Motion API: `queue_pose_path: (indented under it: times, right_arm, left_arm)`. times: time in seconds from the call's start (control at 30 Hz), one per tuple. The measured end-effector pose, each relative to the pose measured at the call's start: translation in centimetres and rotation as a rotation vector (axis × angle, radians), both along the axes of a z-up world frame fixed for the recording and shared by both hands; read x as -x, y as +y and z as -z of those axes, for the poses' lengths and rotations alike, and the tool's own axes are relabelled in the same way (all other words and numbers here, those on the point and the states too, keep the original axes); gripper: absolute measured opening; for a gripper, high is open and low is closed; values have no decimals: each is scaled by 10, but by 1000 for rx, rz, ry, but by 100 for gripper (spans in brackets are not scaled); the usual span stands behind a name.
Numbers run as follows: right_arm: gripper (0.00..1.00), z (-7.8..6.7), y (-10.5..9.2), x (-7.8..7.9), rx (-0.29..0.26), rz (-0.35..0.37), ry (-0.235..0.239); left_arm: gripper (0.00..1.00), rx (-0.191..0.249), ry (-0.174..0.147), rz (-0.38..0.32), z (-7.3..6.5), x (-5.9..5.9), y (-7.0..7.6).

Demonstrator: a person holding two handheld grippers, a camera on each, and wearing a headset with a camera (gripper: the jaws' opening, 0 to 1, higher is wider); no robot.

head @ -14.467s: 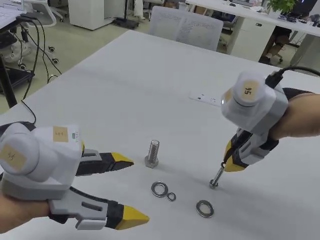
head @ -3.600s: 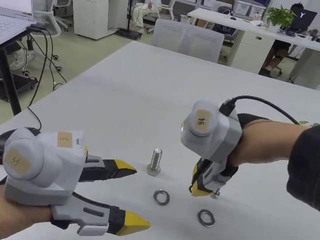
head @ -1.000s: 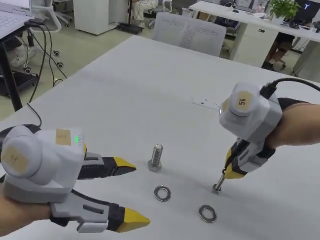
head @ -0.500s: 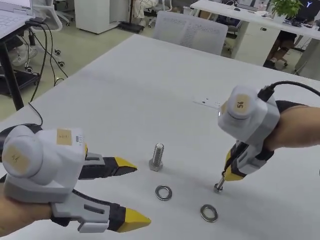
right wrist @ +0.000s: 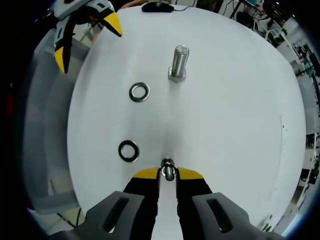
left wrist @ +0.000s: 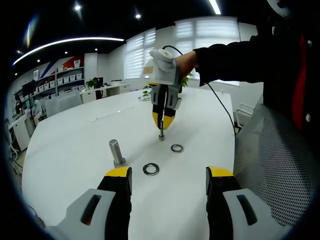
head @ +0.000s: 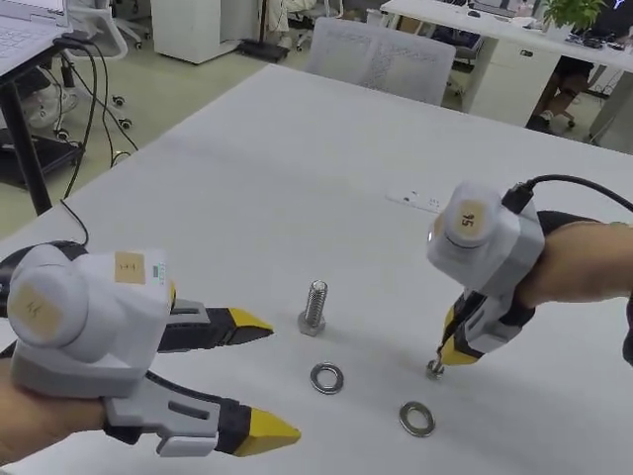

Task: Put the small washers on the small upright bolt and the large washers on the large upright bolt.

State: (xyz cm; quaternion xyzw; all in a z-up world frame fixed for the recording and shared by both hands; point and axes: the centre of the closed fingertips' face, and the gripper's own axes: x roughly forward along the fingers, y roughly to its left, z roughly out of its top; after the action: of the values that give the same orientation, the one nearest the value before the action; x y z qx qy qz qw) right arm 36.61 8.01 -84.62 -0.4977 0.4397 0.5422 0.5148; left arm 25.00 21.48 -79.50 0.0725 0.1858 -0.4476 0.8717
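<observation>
The small upright bolt (head: 435, 368) stands at the right, its top between the tips of my right gripper (head: 453, 352). In the right gripper view the jaws are pinched on a small washer (right wrist: 169, 171) at the bolt's tip. The large upright bolt (head: 315, 307) stands bare in the middle. Two large washers lie flat on the table, one (head: 326, 377) in front of the large bolt, the other (head: 416, 418) near the small bolt. My left gripper (head: 263, 377) hovers open at the lower left, pointing at the near washer (left wrist: 150, 169).
The white table (head: 297, 168) has free room on all sides of the bolts. A white strip (head: 420, 201) lies farther back. A mesh chair (head: 381, 59), desks and cables stand beyond the far edge.
The small washer that lay beside the near large washer is gone from the table. My right gripper went over there, came back to the small bolt and has sunk a little onto it.
</observation>
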Motion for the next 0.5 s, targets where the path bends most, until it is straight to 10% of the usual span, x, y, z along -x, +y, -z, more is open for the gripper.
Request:
queue_pose_path:
  times: [0.5]
  right_arm:
    - [13, 13, 1, -2, 7, -2, 3]
  left_arm:
    - [59, -1, 4, 0, 2, 0, 0]
